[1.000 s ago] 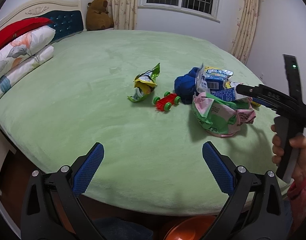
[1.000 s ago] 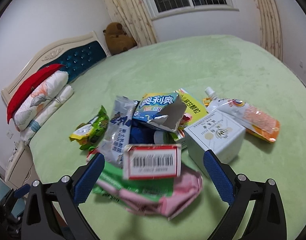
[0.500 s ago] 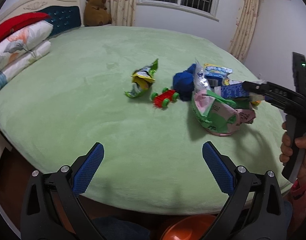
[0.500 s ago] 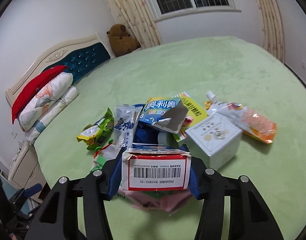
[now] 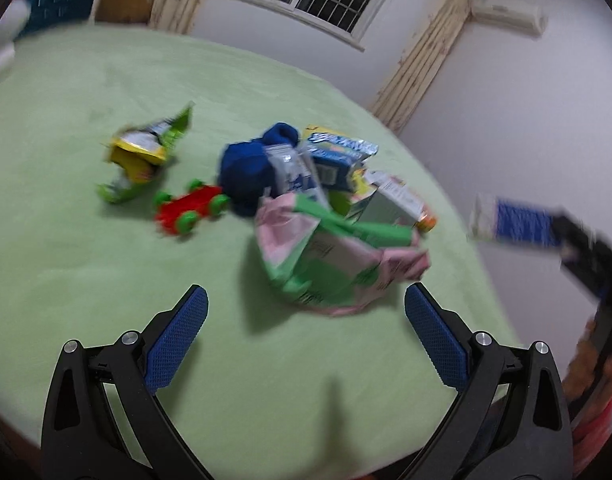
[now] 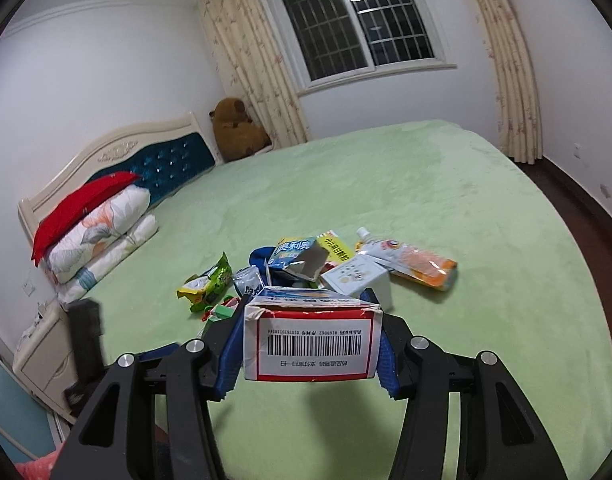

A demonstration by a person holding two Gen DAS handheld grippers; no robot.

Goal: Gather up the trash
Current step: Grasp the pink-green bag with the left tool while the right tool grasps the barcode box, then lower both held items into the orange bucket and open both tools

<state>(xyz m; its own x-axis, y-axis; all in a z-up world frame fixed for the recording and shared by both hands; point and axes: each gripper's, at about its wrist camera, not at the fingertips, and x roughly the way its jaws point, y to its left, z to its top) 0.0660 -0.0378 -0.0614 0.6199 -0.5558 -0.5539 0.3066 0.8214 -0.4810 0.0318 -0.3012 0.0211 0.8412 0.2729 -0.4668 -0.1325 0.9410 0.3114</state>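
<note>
White cardboard barcode box is clamped in right gripper jaws, lifted off green bed | left gripper jaws apart, empty | step: carry-off; bin needed next, unseen

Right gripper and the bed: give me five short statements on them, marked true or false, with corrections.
1. The right gripper clamps a barcoded box. True.
2. The left gripper holds the pink-green bag. False: its jaws are open and empty.
3. The red toy car lies on the bed. True.
4. The orange pouch is in the right gripper. False: it lies on the bed.
5. The bedcover is blue. False: green.
</note>
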